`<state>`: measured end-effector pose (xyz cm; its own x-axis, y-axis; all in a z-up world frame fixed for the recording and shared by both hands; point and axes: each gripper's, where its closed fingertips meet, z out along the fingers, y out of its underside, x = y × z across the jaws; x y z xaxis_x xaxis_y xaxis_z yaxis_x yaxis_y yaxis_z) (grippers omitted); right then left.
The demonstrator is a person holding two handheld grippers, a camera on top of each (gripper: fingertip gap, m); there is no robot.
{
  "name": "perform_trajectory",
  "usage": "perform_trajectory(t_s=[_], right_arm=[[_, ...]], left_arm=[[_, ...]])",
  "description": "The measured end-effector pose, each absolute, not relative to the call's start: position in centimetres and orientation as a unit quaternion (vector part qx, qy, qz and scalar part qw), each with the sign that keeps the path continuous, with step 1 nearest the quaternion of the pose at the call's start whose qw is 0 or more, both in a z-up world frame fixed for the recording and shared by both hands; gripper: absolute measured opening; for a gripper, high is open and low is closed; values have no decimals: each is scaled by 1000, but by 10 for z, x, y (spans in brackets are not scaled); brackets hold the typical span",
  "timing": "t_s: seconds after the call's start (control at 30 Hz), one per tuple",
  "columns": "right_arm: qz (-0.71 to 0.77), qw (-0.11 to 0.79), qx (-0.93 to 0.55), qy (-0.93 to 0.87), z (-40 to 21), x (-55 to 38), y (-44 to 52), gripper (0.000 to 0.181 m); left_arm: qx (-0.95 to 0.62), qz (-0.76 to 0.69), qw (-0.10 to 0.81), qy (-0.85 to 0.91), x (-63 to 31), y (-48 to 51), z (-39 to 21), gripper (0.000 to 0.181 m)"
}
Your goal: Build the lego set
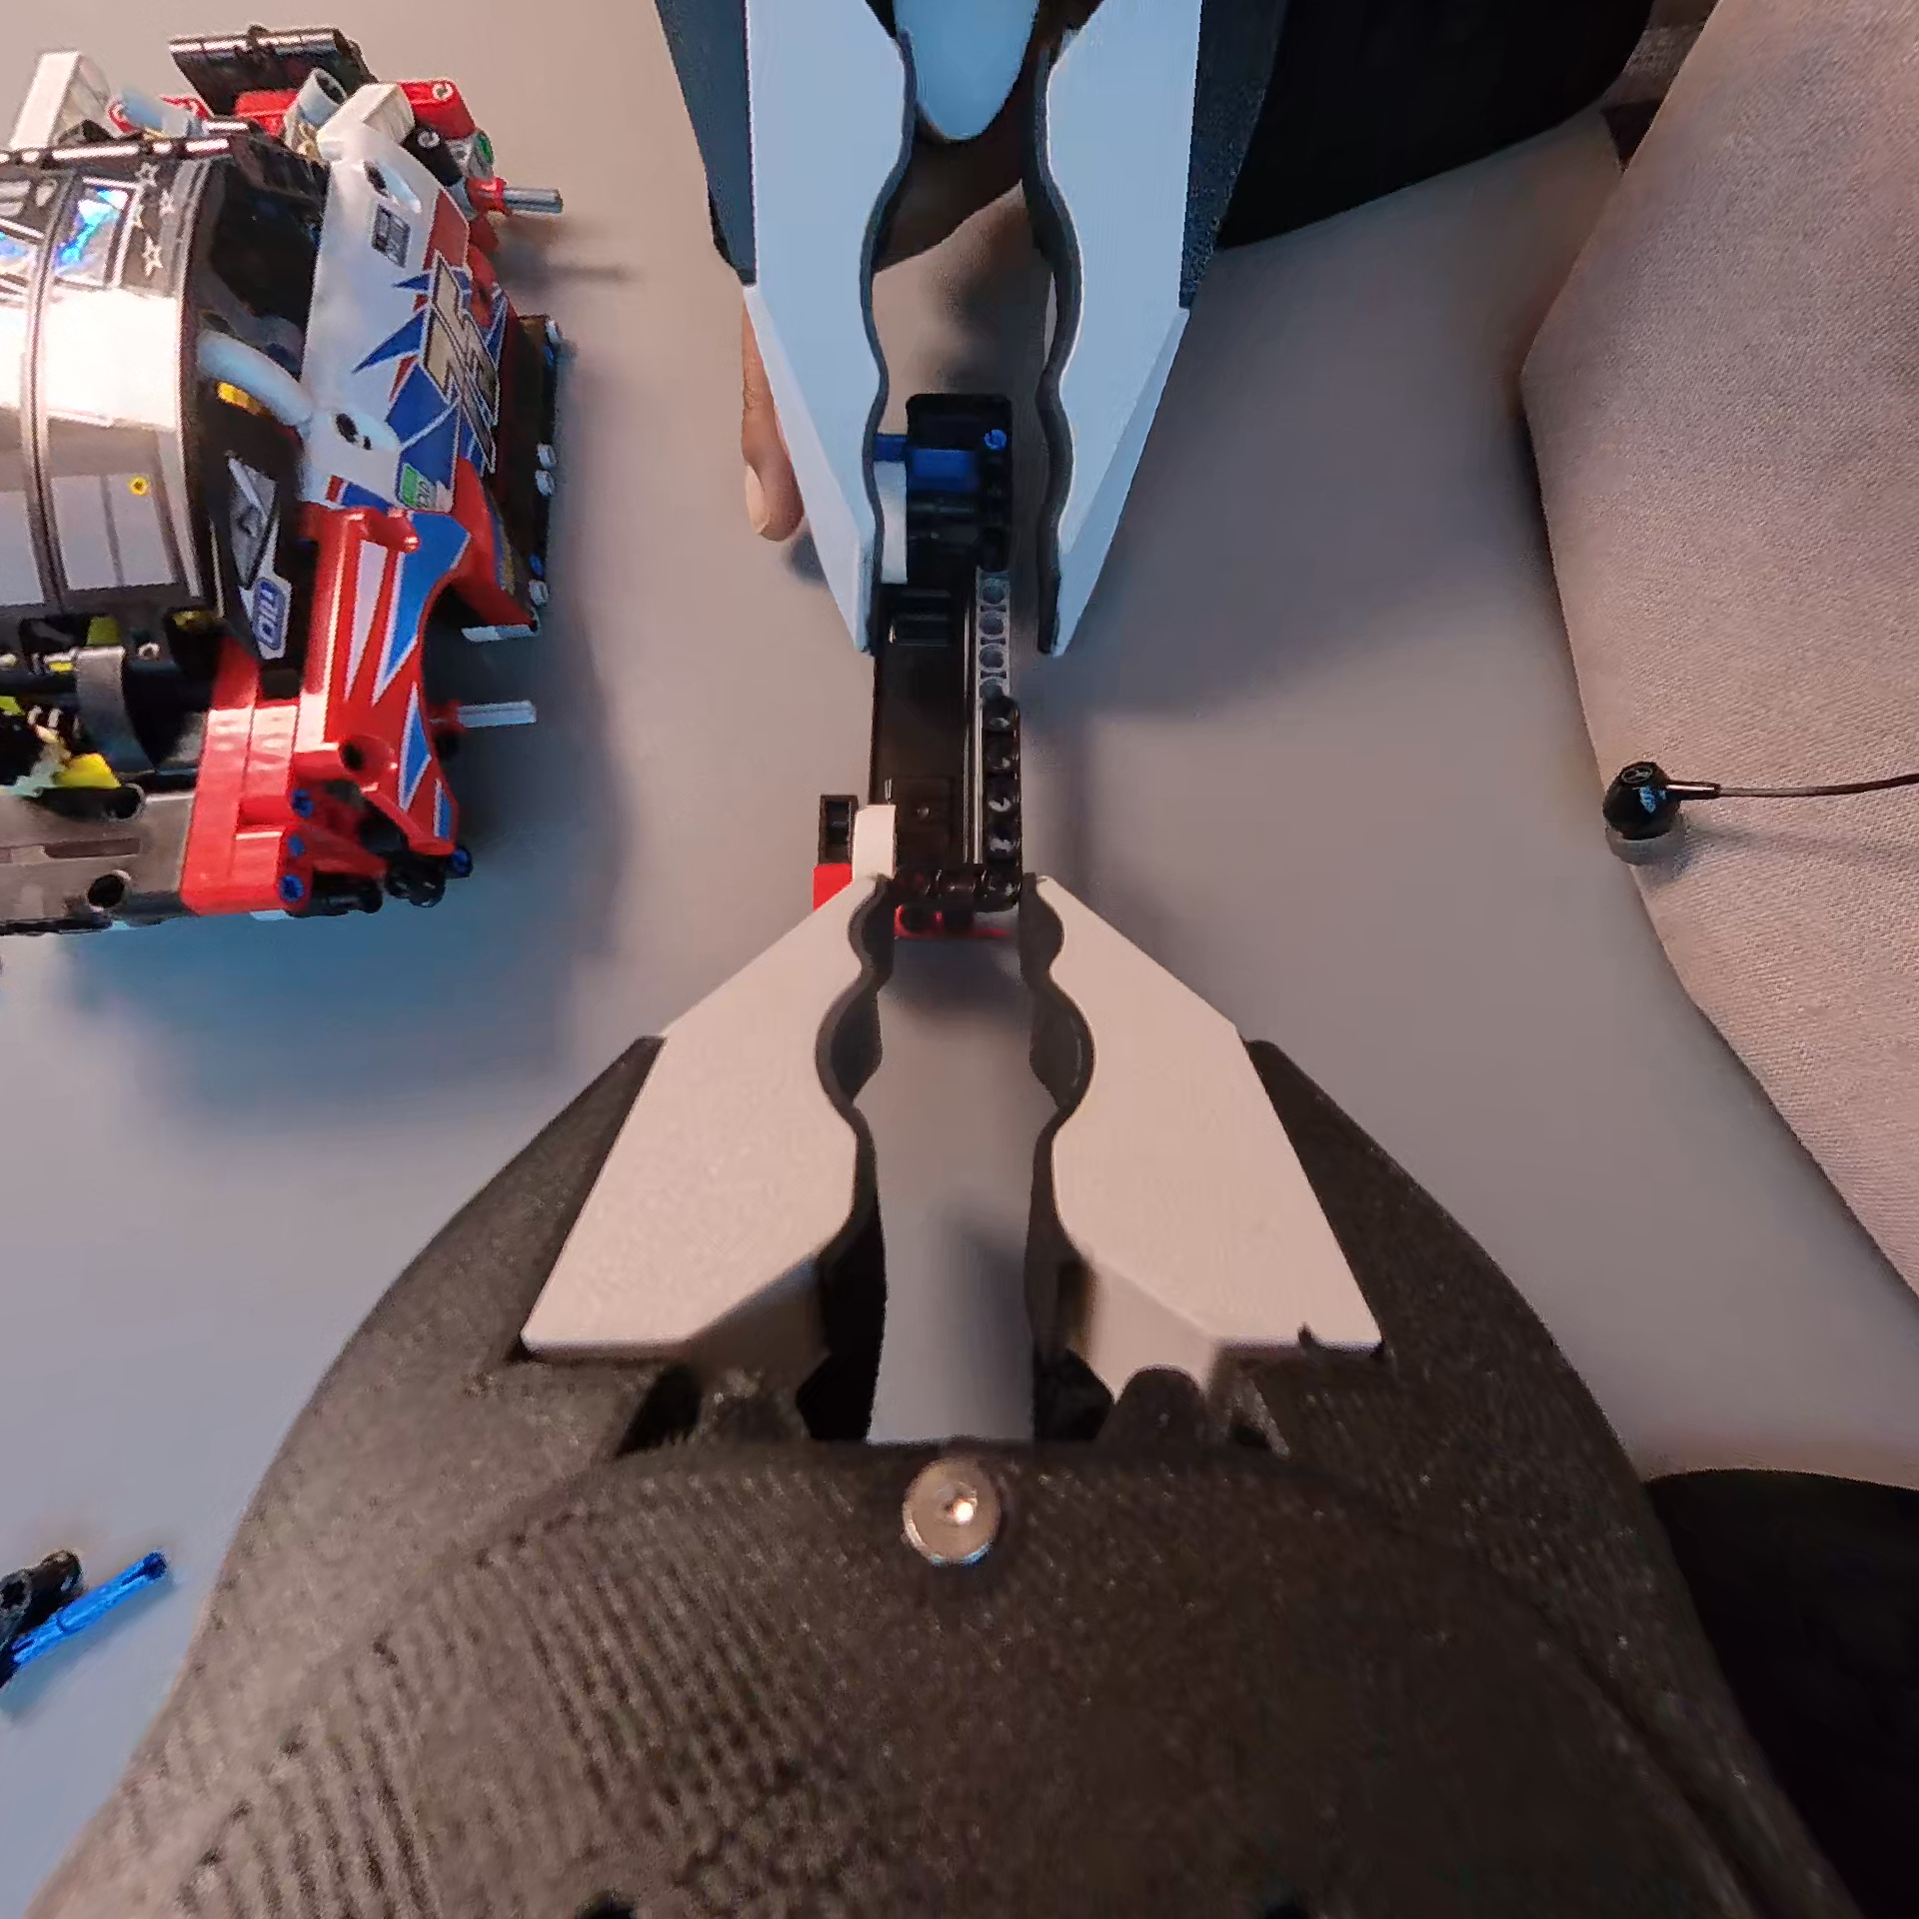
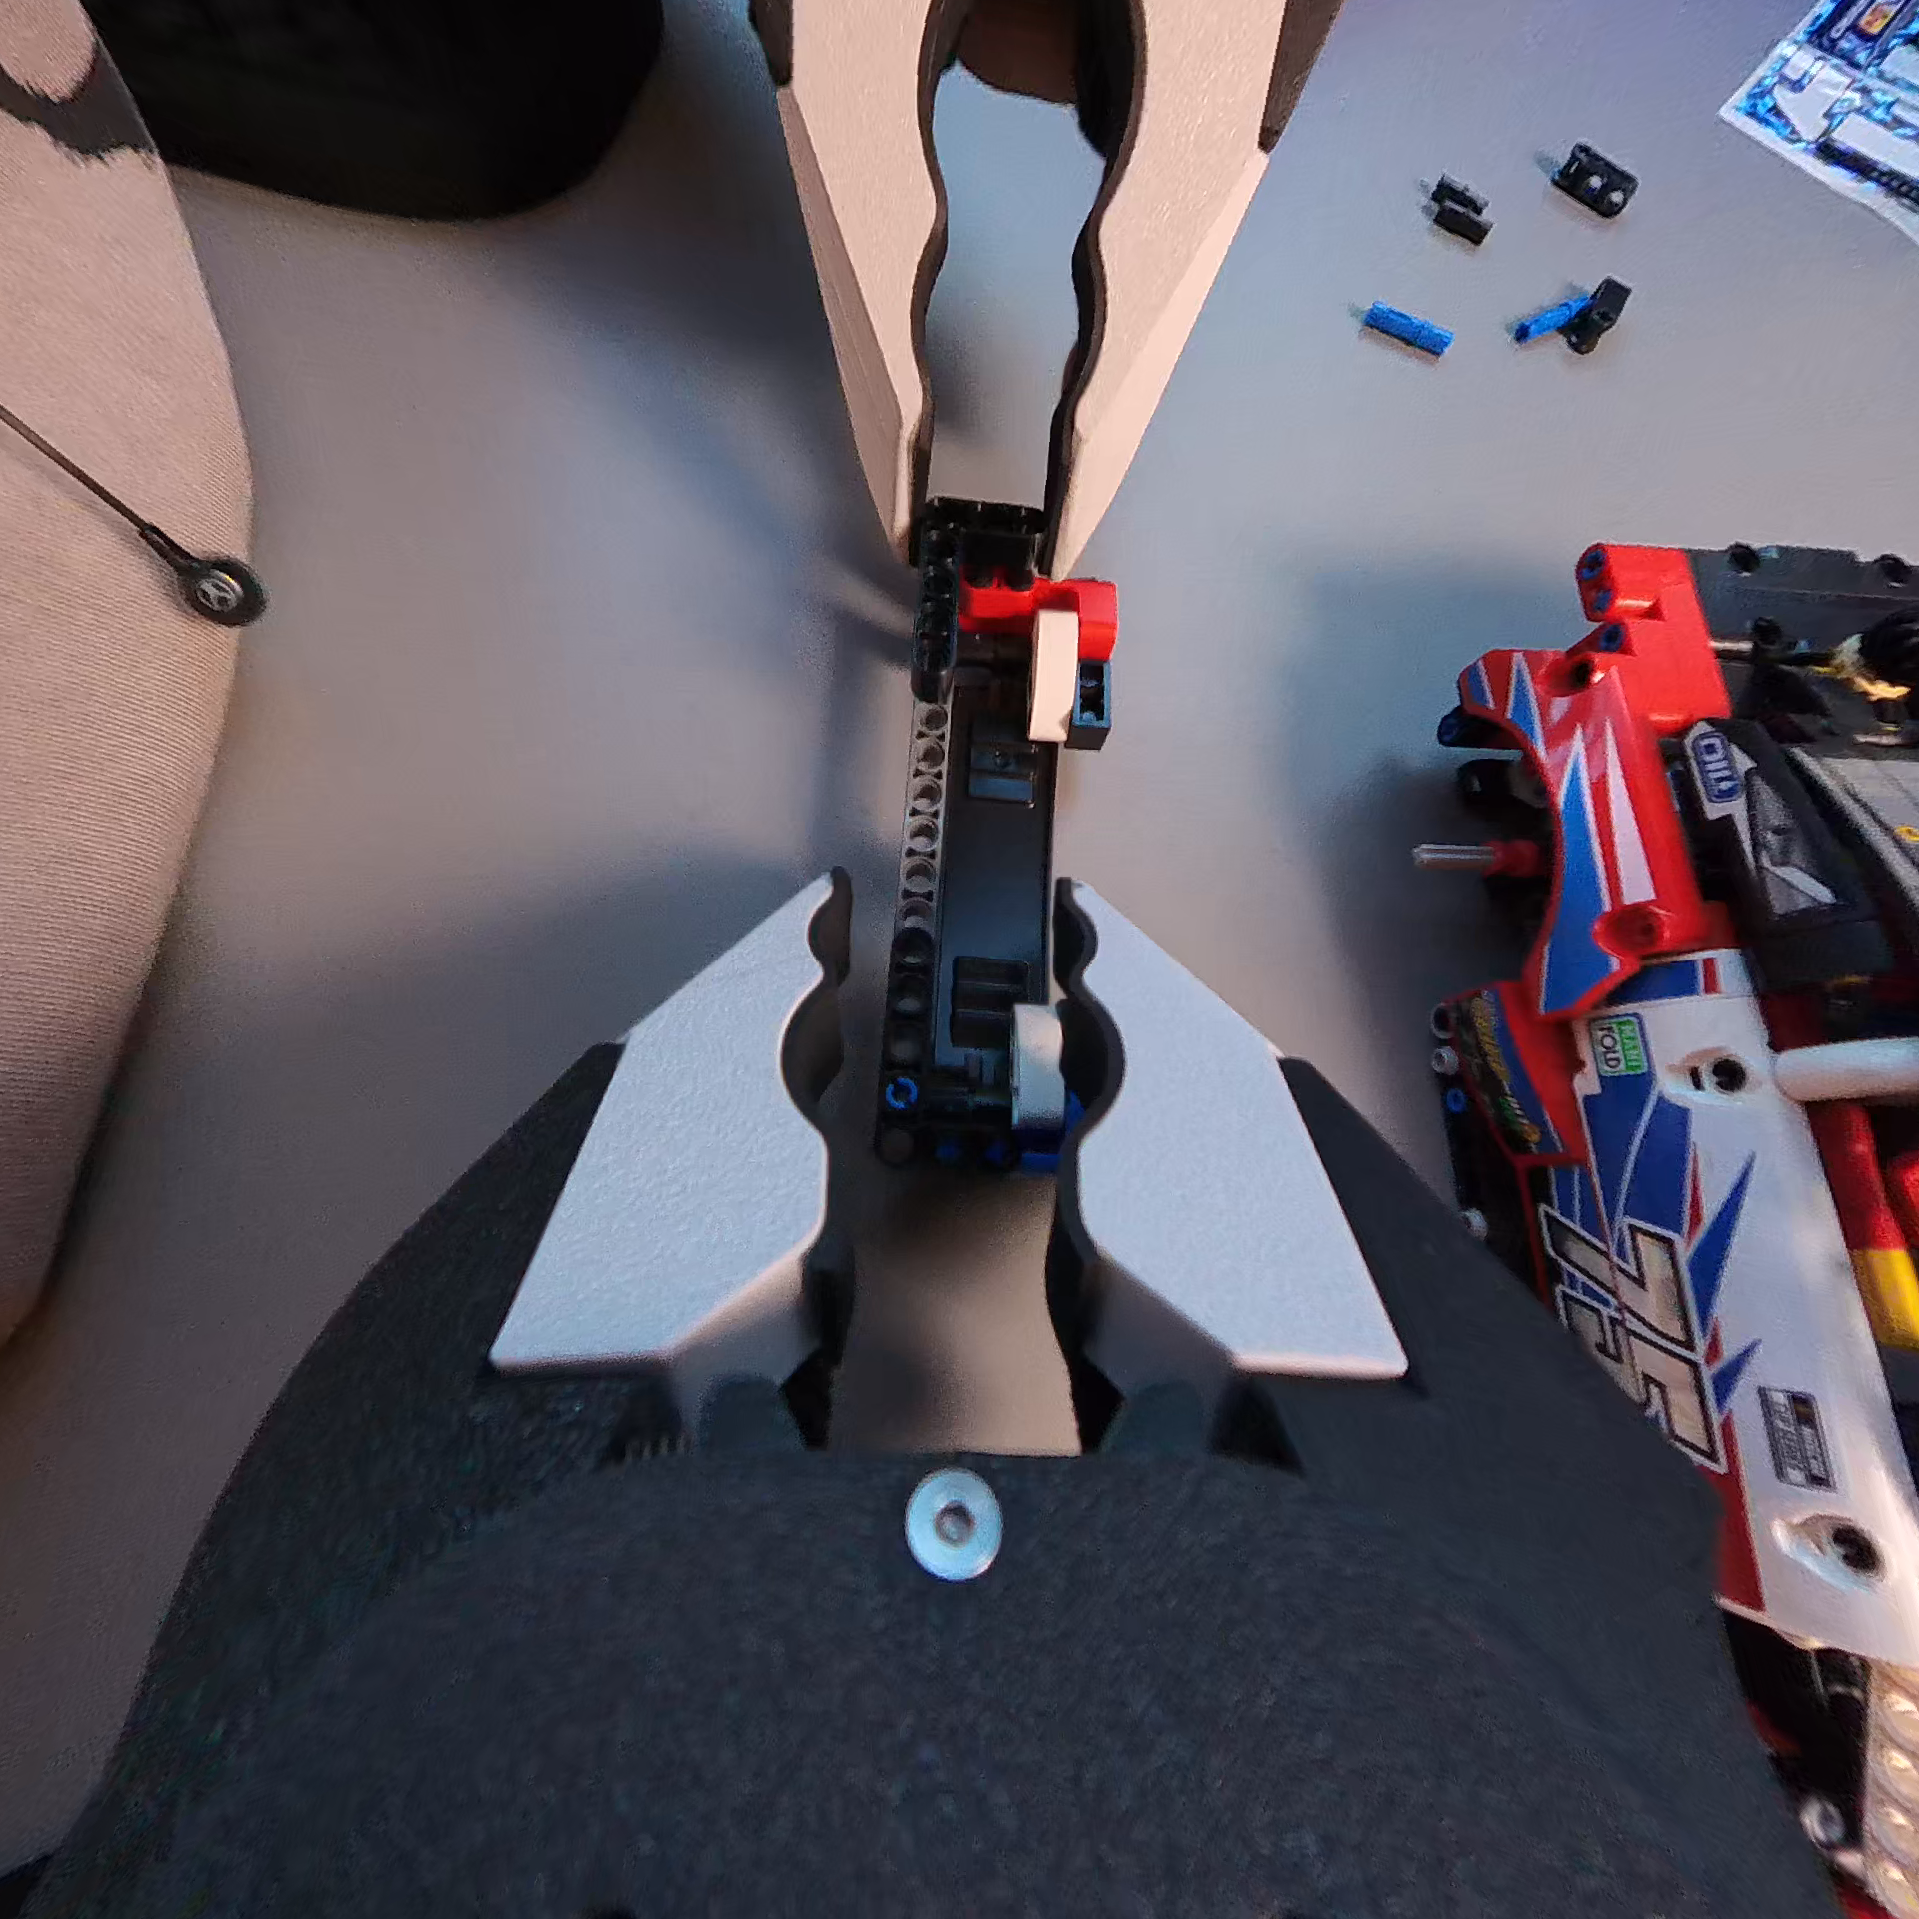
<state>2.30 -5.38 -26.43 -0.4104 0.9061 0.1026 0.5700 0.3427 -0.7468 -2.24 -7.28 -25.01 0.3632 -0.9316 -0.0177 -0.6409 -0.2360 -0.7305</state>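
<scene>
Right wrist view shows your right gripper (image 2: 953, 997) clamped on the near end of the long black beam assembly (image 2: 976, 862), your left gripper (image 2: 981, 519) pinching its far, red-tipped end, so next you probably carry it rightward to the car (image 2: 1661, 1090).

black beam assembly (image 2: 976, 893), red-white-blue car (image 2: 1661, 1090)

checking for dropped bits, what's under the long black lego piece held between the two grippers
Bare grey table and shadow flank the long black lego piece; no loose parts show. Directly beneath is covered by the piece itself and by the left gripper and right gripper.
</scene>
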Motion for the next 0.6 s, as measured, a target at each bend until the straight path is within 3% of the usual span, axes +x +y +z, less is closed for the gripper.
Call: perform_trajectory(t_s=[0.33,0.6], right_arm=[[293,202,-456,-816,-268,-7,-59,60],[300,183,-447,-822,-275,-23,-63,44]], left_arm=[[-758,-208,340,517,-32,-74,-246,22],[-752,-228,354,507,-23,-73,-252,22]])
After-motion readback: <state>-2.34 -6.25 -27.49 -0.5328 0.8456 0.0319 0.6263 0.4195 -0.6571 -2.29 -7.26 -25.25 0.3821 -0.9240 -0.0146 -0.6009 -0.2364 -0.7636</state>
